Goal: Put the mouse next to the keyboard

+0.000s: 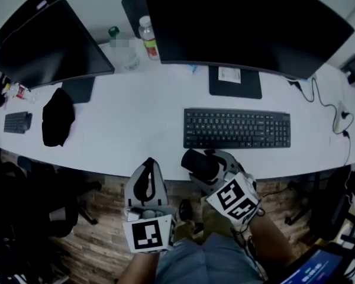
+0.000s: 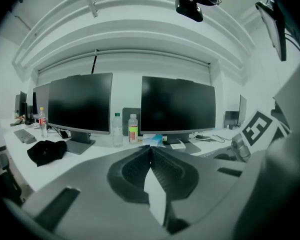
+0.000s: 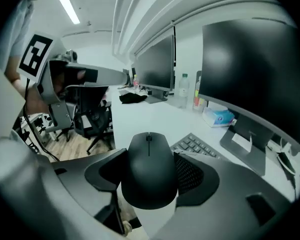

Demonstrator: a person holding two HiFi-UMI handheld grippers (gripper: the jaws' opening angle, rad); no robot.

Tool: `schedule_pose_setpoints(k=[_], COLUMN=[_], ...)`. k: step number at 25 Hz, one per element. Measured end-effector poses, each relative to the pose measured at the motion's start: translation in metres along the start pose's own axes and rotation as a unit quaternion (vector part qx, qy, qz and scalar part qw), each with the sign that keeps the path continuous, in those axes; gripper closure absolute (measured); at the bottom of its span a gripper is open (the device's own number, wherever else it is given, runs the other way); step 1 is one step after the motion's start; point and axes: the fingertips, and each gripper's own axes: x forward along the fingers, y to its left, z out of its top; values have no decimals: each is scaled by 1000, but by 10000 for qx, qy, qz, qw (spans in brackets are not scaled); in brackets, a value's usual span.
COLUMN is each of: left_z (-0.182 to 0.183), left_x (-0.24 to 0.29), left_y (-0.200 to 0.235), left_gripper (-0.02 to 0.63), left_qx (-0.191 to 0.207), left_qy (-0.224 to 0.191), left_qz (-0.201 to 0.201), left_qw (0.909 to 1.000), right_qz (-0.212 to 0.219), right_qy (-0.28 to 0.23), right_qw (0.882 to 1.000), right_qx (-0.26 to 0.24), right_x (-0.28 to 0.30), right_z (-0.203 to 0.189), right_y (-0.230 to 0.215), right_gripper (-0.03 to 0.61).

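Right gripper (image 3: 149, 170) clasps a smooth, rounded matte-black mouse (image 3: 149, 179) (scroll wheel (image 3: 149, 138) pointing away); left gripper (image 2: 151, 150) is closed, empty.

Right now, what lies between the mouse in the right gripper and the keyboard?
Nothing: only a bare strip of white desk separates the mouse from the keyboard, as the head view shows.
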Motion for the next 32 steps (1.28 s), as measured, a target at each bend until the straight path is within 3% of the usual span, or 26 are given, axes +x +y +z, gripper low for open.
schedule_pose_setpoints(k=[6,12,19,24,32], left_z=[43,71,76,67,79], left_x=[-39,-60,-72,-65,-24], left_y=[-5,-11,-17,-32,-127], left_gripper=[609,609,609,609,609], left_qx=[133,428,580,556,691], left_qy=[-583,-1148,-1324,-1150,-1077], left_qz=[-232,-528,-646,-734,-1292], left_qw=[9979,9911,9874,9891,9833], right_qz=[-664,-1170,-1400,-1483,-1737], right_qy=[-393,-694,-764,-799,-683], right_qw=[9970,9907,9872,9855,9801], right_qx=[31,45,69,197,672], right_x=[-46,-70,-83,-92,-132], right_z=[53,74,75,66,14], right_y=[14,26,31,21,-37], right_gripper=[275,275,275,275,275])
